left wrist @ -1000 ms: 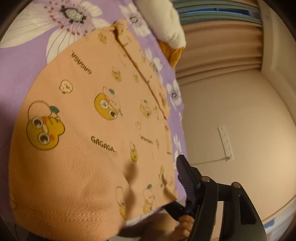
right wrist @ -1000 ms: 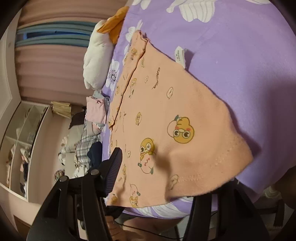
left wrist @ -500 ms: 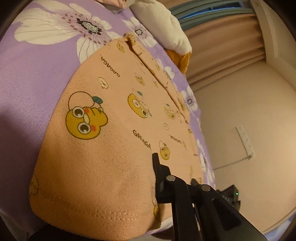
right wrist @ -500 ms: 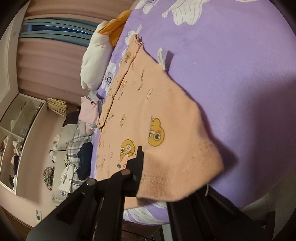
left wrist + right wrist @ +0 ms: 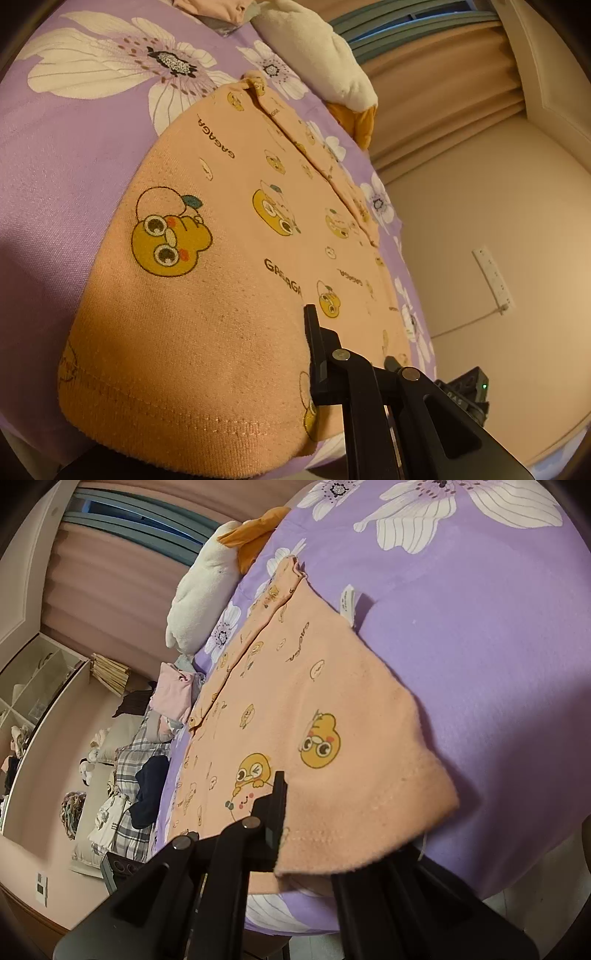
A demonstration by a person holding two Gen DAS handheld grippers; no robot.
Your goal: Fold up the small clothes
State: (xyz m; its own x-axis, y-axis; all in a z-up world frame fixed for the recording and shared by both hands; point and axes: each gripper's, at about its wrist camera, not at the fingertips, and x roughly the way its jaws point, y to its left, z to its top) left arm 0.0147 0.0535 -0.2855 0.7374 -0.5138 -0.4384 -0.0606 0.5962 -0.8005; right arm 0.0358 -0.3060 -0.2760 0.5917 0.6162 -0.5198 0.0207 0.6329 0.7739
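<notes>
Peach knit garment point(image 5: 229, 288), cartoon-printed, stitched hem, flat on purple floral bed sheet point(image 5: 55, 192). Left gripper point(image 5: 314, 354) and right gripper point(image 5: 277, 812), open a second ago, now clamp its hem.

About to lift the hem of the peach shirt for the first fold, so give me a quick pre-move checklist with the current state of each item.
1. Left gripper shut on the peach shirt hem: ok, hem cloth sits between its closed fingers.
2. Right gripper shut on the hem: ok, cloth drapes over one finger, the other lies on top.
3. Shirt lying flat on the purple bedsheet: ok, with a small fold near the far end.
4. Fold path up the shirt clear: ok, nothing rests on it.
5. White plush toy clear of the shirt: ok, beyond the far end.
6. Single layer or both layers pinched: cannot tell.
</notes>
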